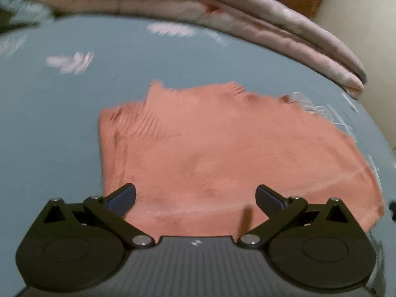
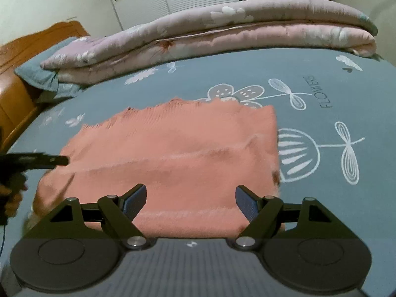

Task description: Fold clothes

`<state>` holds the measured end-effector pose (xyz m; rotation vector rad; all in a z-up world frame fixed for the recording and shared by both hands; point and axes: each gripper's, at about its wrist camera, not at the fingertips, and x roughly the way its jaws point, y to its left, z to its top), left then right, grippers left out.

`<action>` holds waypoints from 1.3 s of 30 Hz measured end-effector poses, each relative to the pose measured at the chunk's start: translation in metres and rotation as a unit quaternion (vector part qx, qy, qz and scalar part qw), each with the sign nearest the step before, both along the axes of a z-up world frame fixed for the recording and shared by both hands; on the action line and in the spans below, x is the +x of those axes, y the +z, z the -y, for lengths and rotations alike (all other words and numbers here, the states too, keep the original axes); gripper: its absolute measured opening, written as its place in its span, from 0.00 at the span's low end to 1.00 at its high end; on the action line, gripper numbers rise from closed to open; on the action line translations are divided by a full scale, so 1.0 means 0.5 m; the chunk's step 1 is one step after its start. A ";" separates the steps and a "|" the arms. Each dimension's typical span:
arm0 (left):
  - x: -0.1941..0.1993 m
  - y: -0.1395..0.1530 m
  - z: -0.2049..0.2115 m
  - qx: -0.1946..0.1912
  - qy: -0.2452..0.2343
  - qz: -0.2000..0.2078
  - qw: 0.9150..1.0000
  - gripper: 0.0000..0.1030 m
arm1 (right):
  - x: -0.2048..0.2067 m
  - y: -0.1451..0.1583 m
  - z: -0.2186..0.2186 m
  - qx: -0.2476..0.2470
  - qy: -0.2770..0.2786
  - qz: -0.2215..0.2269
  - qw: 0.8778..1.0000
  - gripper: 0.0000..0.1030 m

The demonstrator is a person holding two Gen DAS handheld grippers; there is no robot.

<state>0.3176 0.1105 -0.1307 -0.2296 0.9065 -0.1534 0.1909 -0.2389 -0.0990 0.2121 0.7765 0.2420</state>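
A: Start at the right hand-held gripper (image 2: 190, 201). How do its jaws stand?

B: Spread wide, nothing between the pads. It hangs over the near edge of the salmon-pink garment (image 2: 173, 153), not touching it as far as I can see.

A: And the left hand-held gripper (image 1: 195, 198)?

B: Spread just as wide and empty, above the near part of the same garment (image 1: 222, 148). In the right wrist view it shows as a dark bar (image 2: 49, 160) at the garment's left edge, with a hand (image 2: 12, 198) below it.

A: How does the garment lie?

B: Flat on the bed (image 2: 321, 198), folded to a rough rectangle, with a crease running across its middle. Its right edge is straight; the far edge is ragged and blurred.

A: Open room around it?

B: Bare printed sheet to the right and beyond it. A folded pink quilt (image 2: 222, 32) lies along the bed's far edge, well apart from the garment. A teal pillow (image 2: 42, 74) sits at the far left corner, against a wooden headboard (image 2: 14, 94).
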 end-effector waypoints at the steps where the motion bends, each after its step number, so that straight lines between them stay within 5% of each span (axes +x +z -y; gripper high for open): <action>1: -0.004 -0.005 -0.003 0.001 -0.004 0.009 1.000 0.99 | -0.009 -0.002 -0.002 0.002 0.001 -0.002 1.000 0.80; 9: 0.018 0.064 -0.012 -0.016 -0.012 0.057 0.998 0.99 | -0.050 -0.004 0.002 0.013 -0.005 -0.014 1.000 0.81; 13: 0.077 0.038 -0.011 -0.023 -0.004 0.032 0.999 0.99 | -0.050 0.004 -0.012 0.002 0.005 -0.007 1.000 0.81; 16: 0.100 -0.005 0.001 0.010 -0.001 0.000 1.000 0.99 | -0.052 0.005 -0.024 -0.008 0.012 -0.004 1.000 0.81; 25: 0.136 0.072 0.103 0.028 -0.075 0.049 0.996 0.99 | -0.053 -0.016 -0.027 -0.018 0.013 -0.008 1.000 0.82; 29: 0.186 0.050 0.157 0.041 -0.103 0.038 0.993 0.99 | -0.047 -0.025 -0.033 -0.017 0.014 -0.012 1.000 0.82; 35: 0.228 -0.009 0.174 0.064 -0.080 0.012 0.995 1.00 | -0.054 -0.029 -0.033 -0.025 0.024 -0.010 0.999 0.82; 39: 0.237 0.025 0.164 0.023 -0.060 0.024 0.998 0.99 | -0.057 -0.029 -0.018 -0.015 0.013 -0.010 1.000 0.82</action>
